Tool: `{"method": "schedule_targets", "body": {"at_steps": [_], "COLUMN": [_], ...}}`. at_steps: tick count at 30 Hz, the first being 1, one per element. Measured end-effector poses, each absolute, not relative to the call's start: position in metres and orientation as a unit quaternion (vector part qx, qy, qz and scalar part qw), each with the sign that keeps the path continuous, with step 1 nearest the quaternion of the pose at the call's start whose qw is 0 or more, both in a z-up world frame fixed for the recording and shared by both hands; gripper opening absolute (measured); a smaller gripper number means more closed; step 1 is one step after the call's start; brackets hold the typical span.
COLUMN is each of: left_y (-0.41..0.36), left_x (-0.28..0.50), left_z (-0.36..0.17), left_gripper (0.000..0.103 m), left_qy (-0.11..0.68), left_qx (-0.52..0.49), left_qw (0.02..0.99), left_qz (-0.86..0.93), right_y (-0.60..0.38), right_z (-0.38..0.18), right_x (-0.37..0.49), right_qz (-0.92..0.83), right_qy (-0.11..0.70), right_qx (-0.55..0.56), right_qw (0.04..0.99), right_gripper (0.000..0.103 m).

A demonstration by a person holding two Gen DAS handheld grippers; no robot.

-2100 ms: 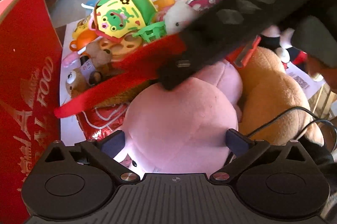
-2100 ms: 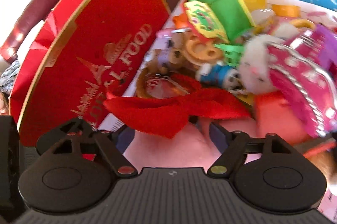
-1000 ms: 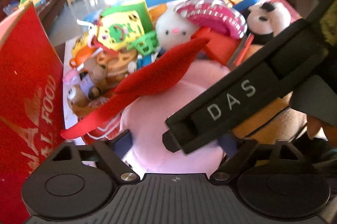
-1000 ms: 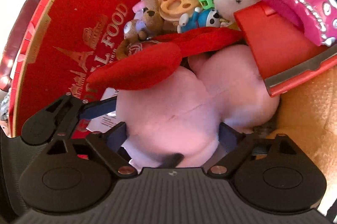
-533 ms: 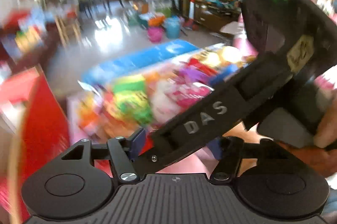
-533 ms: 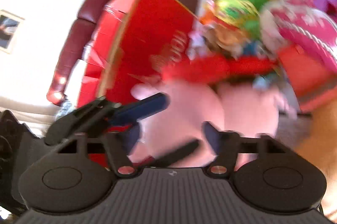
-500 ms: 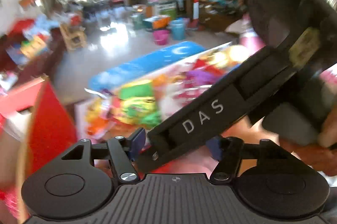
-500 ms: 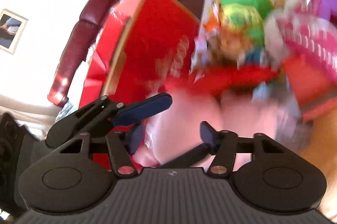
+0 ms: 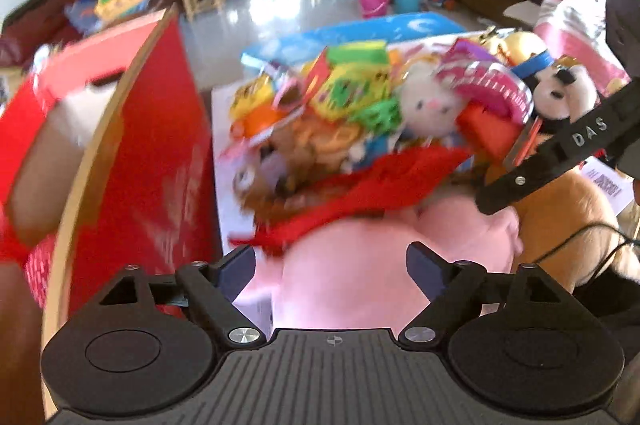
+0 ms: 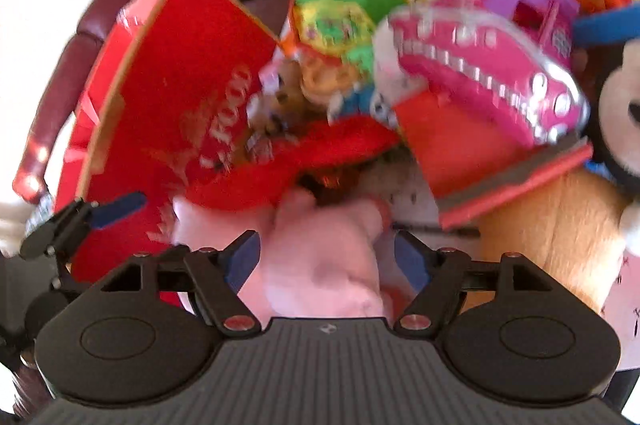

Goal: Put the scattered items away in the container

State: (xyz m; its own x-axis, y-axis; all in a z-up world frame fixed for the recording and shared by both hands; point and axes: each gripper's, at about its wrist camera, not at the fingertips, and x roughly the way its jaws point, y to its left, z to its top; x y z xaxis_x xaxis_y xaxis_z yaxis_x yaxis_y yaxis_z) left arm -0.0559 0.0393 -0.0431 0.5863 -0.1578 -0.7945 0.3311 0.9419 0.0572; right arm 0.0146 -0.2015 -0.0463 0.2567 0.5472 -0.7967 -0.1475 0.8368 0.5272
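Note:
A big pink plush toy (image 9: 360, 265) with a red bow (image 9: 360, 193) fills the space between the fingers of my left gripper (image 9: 332, 265). The same pink plush (image 10: 324, 257) sits between the fingers of my right gripper (image 10: 326, 255), its red bow (image 10: 312, 161) above. Both grippers press its sides and hold it. A tall red cardboard box (image 9: 136, 161) marked FOOD stands open on the left; it also shows in the right wrist view (image 10: 180, 105). The right gripper's finger (image 9: 560, 153) crosses the left wrist view at right.
A pile of toys lies behind: a white plush (image 9: 428, 105), a pink toy car (image 10: 480, 65), a green-yellow toy (image 9: 352, 73), a panda plush (image 9: 560, 93), a tan plush (image 10: 552, 233). A blue mat (image 9: 360, 33) lies beyond. A dark red sofa (image 10: 52, 113) stands left.
Both grippers have swung with the pink plush, first lifting the view up, then back down on the pile. The red box now shows more of its open top.

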Motion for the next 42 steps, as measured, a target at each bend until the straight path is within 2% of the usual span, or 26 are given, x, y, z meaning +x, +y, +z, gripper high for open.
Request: {"method": "schedule_targets", "body": {"at_steps": [3,6,14,22,24,26,28,31,42], "left_y": [0.052,0.057,0.058,0.048,0.043,0.035,0.032,0.031,0.019], "left_x": [-0.066,-0.076,-0.078,-0.059,-0.056,-0.056,-0.060,-0.063,-0.079], "left_z": [-0.051,-0.055,-0.075,-0.101,-0.104,-0.102,-0.096,-0.089,-0.024], "left_gripper": [0.101,0.103,0.103,0.103,0.103,0.100,0.092,0.090,0.089], "left_qy": [0.445,0.450,0.464,0.471,0.474,0.476,0.473,0.473,0.406], "left_qx": [0.084,0.082,0.059,0.038,0.047,0.071,0.083,0.081,0.088], "left_qw": [0.882,0.879,0.869,0.864,0.863,0.861,0.862,0.861,0.893], "left_qz": [-0.130,-0.135,-0.161,-0.173,-0.166,-0.162,-0.163,-0.166,-0.171], "right_y": [-0.192,-0.185,-0.162,-0.165,-0.166,-0.166,-0.168,-0.173,-0.203], "right_z": [-0.058,-0.067,-0.078,-0.089,-0.092,-0.094,-0.092,-0.083,-0.027], "right_x": [0.010,0.007,0.002,0.007,0.007,0.007,0.006,0.002,-0.003], "right_qz": [0.224,0.229,0.246,0.243,0.240,0.242,0.239,0.242,0.263], "right_qy": [0.581,0.597,0.605,0.598,0.595,0.594,0.597,0.592,0.544], "right_qx": [0.161,0.156,0.105,0.128,0.135,0.147,0.162,0.152,0.173], "right_qw": [0.766,0.753,0.750,0.753,0.755,0.753,0.748,0.753,0.778], "right_gripper": [0.080,0.085,0.097,0.100,0.099,0.086,0.080,0.075,0.074]}}
